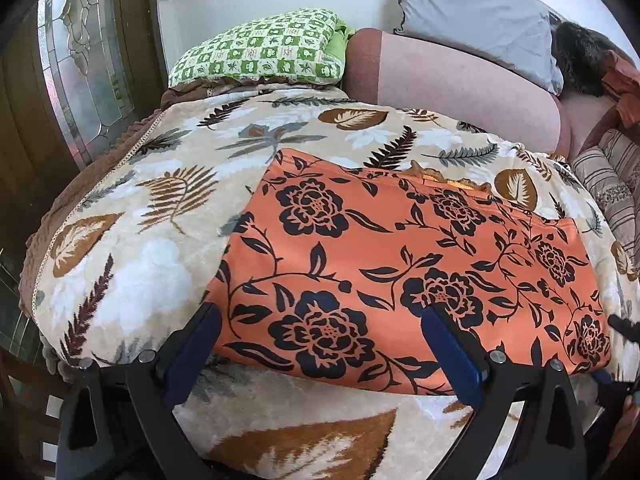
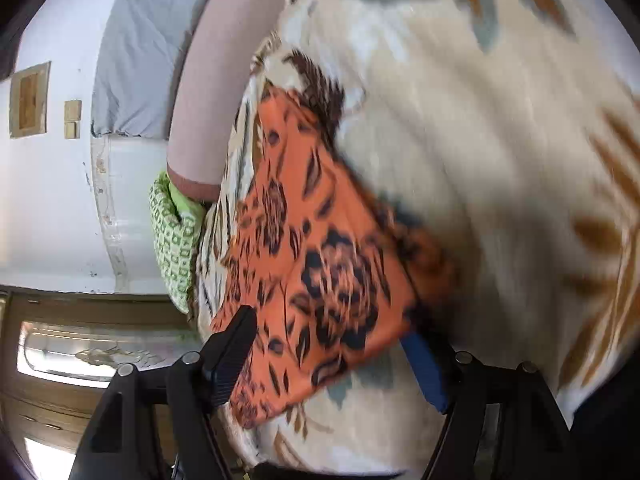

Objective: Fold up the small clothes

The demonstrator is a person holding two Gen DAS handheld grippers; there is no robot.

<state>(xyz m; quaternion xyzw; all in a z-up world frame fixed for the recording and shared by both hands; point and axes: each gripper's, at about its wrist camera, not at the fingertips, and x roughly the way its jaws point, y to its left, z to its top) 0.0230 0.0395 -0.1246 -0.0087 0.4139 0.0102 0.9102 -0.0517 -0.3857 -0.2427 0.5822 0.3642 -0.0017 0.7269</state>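
Fingers first: the left gripper (image 1: 320, 332) stands spread wide, its two blue-padded fingers (image 1: 450, 354) apart over the near edge of the orange cloth with nothing pinched between them. The right gripper (image 2: 328, 356) also has its fingers well separated, one on each side of the cloth's corner; its view is smeared, so whether either pad actually touches the fabric cannot be told.

Largest in sight is the bed, covered by a cream blanket (image 1: 132, 264) printed with brown leaves, grey ferns and pale flowers, edged in brown trim on its left side. At the head of the bed lies a long pinkish bolster (image 1: 460, 80) with a darker end band, and leaning above it a grey pillow (image 1: 476, 12). Beside the bolster's end sits a green-and-white checked cushion (image 1: 264, 50). Striped bedding (image 1: 612, 176) is bunched at the right edge.

The orange cloth (image 1: 400, 256) lies flat on the blanket, roughly in the middle of the bed and toward the near side. It is a bright orange fabric with a bold black print of large roses, leaves and curling stems. It shows as a neat, roughly rectangular shape with a smooth surface and straight sides, while its far edge shows a bit of ruffled lighter trim (image 1: 452, 182) peeking out.
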